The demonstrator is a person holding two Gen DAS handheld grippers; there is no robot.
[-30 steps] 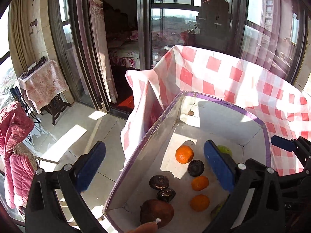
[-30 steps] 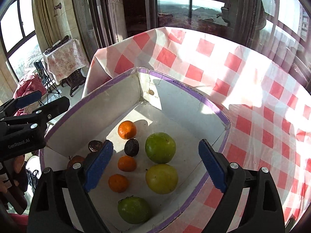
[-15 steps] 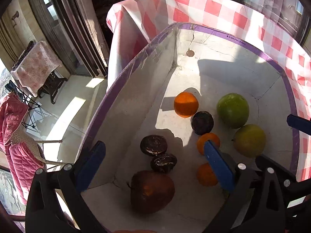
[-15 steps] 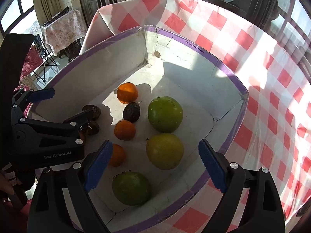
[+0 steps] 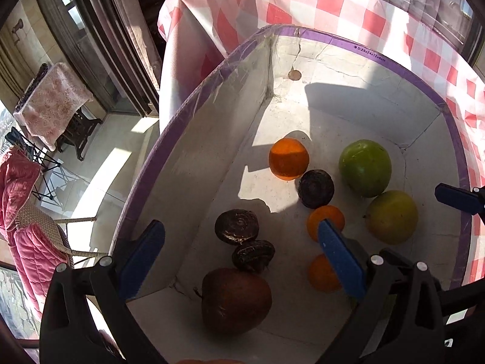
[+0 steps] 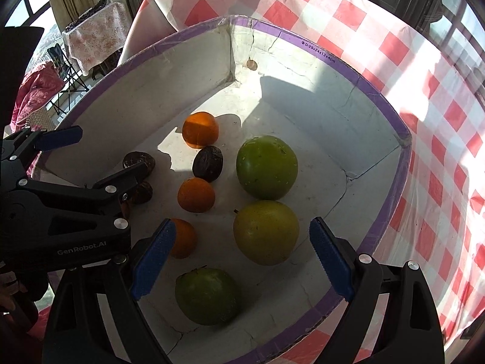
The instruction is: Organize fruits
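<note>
A white box with a purple rim [image 5: 394, 63] [image 6: 379, 91] holds loose fruit. In the left wrist view a dark red apple [image 5: 236, 300] lies nearest, with two dark passion fruits [image 5: 236, 226] just beyond it. My left gripper [image 5: 239, 242] hangs open above them, holding nothing. Farther in are an orange [image 5: 288, 159] and a green fruit [image 5: 365, 168]. My right gripper [image 6: 242, 242] is open and empty over a yellow-green fruit [image 6: 266, 232], with a green fruit [image 6: 207, 295] below and small oranges [image 6: 196, 194] to its left. The left gripper [image 6: 100, 154] shows at the box's left side.
The box stands on a red-and-white checked tablecloth [image 6: 439, 121] near the table's left edge. Beyond that edge are a tiled floor, a small cloth-covered table [image 5: 54, 103], a chair with a pink quilt [image 5: 27, 212] and dark sliding door frames [image 5: 100, 45].
Both grippers have tilted down and moved closer over the box, so the fruit looms larger. The fruit has not moved, and both grippers stay open.
</note>
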